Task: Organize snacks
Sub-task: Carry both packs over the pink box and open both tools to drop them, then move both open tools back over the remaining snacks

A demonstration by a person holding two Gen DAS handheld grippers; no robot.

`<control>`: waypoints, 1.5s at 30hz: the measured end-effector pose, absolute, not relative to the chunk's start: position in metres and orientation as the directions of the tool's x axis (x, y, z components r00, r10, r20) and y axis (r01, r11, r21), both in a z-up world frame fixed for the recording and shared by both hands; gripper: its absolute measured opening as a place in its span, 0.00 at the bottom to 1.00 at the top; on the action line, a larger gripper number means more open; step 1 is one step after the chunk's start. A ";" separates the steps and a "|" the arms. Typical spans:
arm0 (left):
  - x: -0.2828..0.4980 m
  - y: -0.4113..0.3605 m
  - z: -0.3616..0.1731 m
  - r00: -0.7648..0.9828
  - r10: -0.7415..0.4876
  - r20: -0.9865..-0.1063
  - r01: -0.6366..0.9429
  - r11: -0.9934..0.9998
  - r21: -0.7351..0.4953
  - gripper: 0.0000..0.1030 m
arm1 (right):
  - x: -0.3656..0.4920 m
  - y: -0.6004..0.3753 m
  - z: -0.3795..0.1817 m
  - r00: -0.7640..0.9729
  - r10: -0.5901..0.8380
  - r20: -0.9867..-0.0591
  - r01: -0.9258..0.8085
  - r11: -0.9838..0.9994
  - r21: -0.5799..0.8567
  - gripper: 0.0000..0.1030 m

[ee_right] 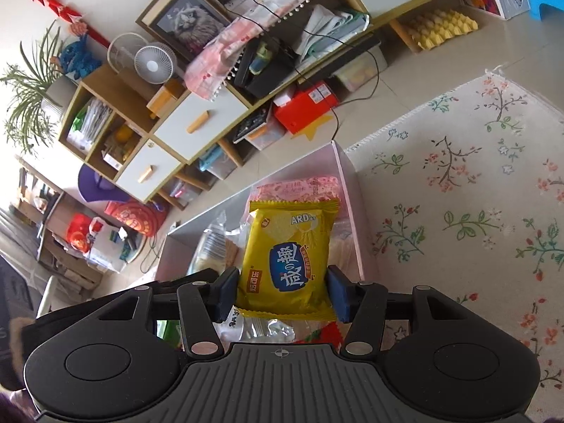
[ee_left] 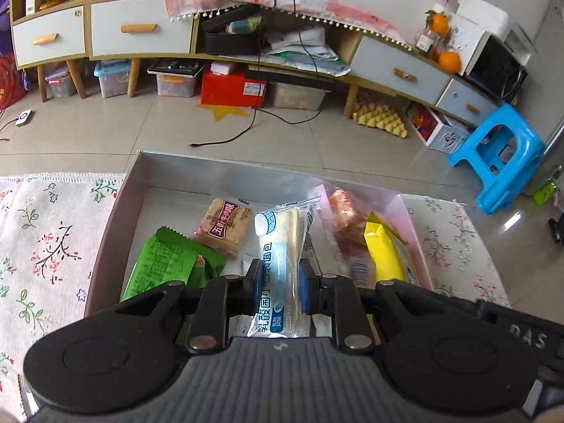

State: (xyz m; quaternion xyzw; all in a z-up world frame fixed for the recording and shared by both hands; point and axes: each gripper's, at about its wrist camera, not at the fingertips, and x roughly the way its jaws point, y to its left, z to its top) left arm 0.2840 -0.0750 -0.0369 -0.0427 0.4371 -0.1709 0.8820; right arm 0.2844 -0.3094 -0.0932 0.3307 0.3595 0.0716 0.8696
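Note:
A shallow grey box point(ee_left: 169, 169) sits on a floral cloth and holds snacks: a green packet point(ee_left: 162, 264), a brown biscuit pack point(ee_left: 222, 225), a pink bag point(ee_left: 349, 215) and a yellow packet point(ee_left: 384, 253). My left gripper point(ee_left: 280, 282) is shut on a white and blue bread packet point(ee_left: 282, 243), held above the box. In the right wrist view, my right gripper point(ee_right: 283, 289) has its jaws at both sides of the yellow cracker packet point(ee_right: 287, 257), over the box's right side point(ee_right: 347, 190). A pink packet point(ee_right: 299, 190) lies beyond it.
The floral cloth point(ee_left: 46, 246) spreads on both sides of the box point(ee_right: 458, 194). Beyond it is tiled floor point(ee_left: 105, 130) with a black cable point(ee_left: 246, 127), a blue stool point(ee_left: 500, 155), and a long cabinet point(ee_left: 141, 31) with bins beneath.

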 end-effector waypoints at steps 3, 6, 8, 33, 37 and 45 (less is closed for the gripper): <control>0.286 -0.074 -0.039 0.561 -0.335 -0.757 0.260 0.940 -0.222 0.18 | 0.286 -0.308 -0.093 0.730 0.362 -0.580 0.104 0.779 0.618 0.53; 0.285 -0.074 -0.038 0.565 -0.336 -0.754 0.266 0.939 -0.219 0.19 | 0.286 -0.308 -0.092 0.731 0.364 -0.577 0.100 0.780 0.618 0.57; 0.285 -0.074 -0.037 0.573 -0.334 -0.748 0.265 0.940 -0.216 0.23 | 0.285 -0.310 -0.091 0.739 0.379 -0.557 0.092 0.762 0.641 0.64; 0.242 -0.063 -0.003 0.596 -0.313 -0.739 0.300 0.941 -0.157 0.65 | 0.251 -0.304 -0.052 0.743 0.308 -0.595 0.086 0.837 0.540 0.79; 0.229 -0.061 0.003 0.608 -0.314 -0.730 0.305 0.940 -0.151 0.72 | 0.239 -0.301 -0.040 0.740 0.293 -0.606 0.083 0.854 0.514 0.79; 0.204 -0.048 0.010 0.609 -0.294 -0.736 0.299 0.945 -0.130 0.91 | 0.211 -0.293 -0.022 0.732 0.253 -0.633 0.083 0.889 0.451 0.83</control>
